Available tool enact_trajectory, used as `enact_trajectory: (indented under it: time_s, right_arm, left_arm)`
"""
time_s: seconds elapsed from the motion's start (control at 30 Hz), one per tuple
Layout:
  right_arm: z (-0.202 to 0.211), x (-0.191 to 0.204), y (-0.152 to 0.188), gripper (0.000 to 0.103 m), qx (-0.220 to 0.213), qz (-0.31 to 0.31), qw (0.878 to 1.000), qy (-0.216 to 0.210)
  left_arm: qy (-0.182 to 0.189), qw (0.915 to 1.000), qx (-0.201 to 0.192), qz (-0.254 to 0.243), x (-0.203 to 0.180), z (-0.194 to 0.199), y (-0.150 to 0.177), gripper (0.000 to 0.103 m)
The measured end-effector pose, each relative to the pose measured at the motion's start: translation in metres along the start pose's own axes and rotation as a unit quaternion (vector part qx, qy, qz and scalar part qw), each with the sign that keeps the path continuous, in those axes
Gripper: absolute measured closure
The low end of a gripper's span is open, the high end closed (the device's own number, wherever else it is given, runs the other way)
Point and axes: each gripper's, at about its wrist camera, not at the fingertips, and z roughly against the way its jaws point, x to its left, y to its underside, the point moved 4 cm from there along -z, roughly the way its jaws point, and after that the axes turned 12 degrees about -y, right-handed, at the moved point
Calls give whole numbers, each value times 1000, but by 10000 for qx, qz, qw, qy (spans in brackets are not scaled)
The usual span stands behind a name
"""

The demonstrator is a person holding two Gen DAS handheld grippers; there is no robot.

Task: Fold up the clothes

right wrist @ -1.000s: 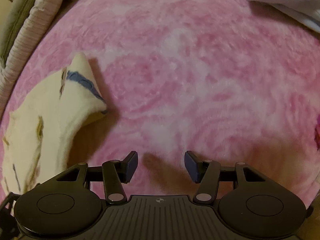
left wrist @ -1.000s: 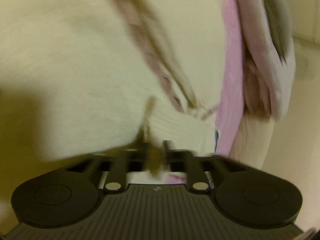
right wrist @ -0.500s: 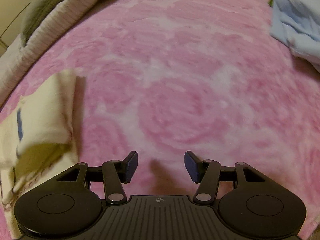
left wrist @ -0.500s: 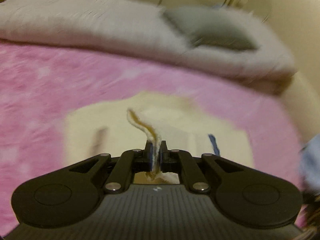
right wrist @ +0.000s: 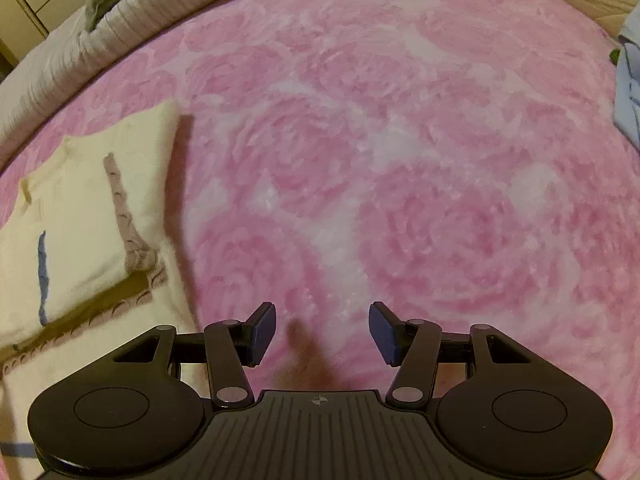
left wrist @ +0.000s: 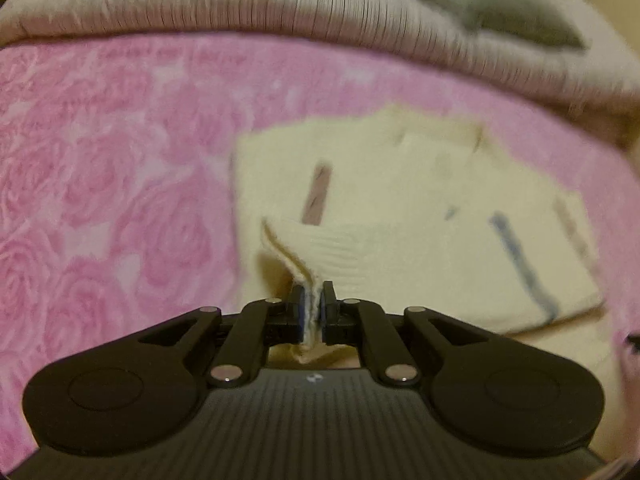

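A cream knit sweater [left wrist: 420, 208] with thin blue and brown stripes lies folded on the pink rose-patterned blanket [left wrist: 100, 184]. My left gripper [left wrist: 312, 312] is shut on a ribbed edge of the sweater and holds that edge pinched upright just above the garment. In the right wrist view the sweater [right wrist: 80, 216] lies at the left, its folded part on top. My right gripper [right wrist: 322, 330] is open and empty over the bare blanket [right wrist: 400, 140], to the right of the sweater.
A beige ribbed cover [left wrist: 280, 4] with a grey-green pillow [left wrist: 500, 8] runs along the far edge of the blanket; it also shows in the right wrist view [right wrist: 120, 8]. A light blue garment [right wrist: 628, 88] lies at the right edge.
My left gripper has swung the sweater's edge over and down, so the sweater now lies folded flat on the blanket. My right gripper stayed open and drifted a little.
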Motion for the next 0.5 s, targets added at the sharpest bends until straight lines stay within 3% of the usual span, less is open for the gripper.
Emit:
enact_trajectory:
  time_s: [0.07, 0.23, 0.4, 0.5]
  right_arm:
    - [-4, 4, 3, 48, 48, -3, 10000, -20]
    - [-1, 14, 10, 47, 96, 347, 9993, -54]
    - [7, 18, 30, 48, 228, 405, 9989, -56]
    - [18, 25, 44, 48, 107, 445, 9989, 36]
  left_arm:
    - [-117, 9998, 104, -122, -1, -14, 3, 96]
    - [-166, 9987, -392, -266, 0, -4, -10, 96]
    - [-331, 9965, -147, -752, 5, -17, 4, 94]
    - [-526, 9968, -382, -459, 16, -4, -1, 94]
